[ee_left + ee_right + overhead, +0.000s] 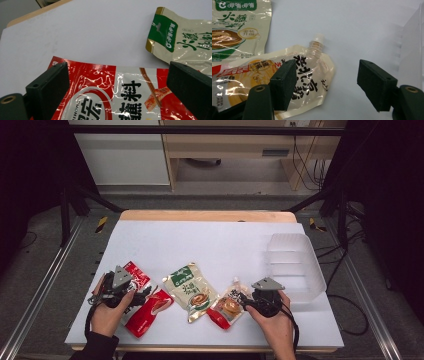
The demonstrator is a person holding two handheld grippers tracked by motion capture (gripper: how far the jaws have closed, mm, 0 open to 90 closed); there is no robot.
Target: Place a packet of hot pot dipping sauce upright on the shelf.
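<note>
A red and white snack packet (136, 274) lies at the table's front left, overlapping a second red packet (150, 312). My left gripper (130, 289) hovers over it, open. In the left gripper view the packet (120, 100) shows between and beneath the wide jaws of my left gripper (117, 85), and neither pad presses on it. A spouted pouch (227, 306) lies at front centre-right. My right gripper (255, 294) stands open beside it. In the right gripper view the pouch (310, 70) has its corner by the left pad of my right gripper (327, 82), with bare table under the gap.
A beige and green sauce pouch (191, 290) lies flat between the two hands, also seen as the pouch (185, 37) and the pouch (234, 30). A translucent plastic bin (312, 270) stands at the right, its wall (412, 55) close to my right gripper.
</note>
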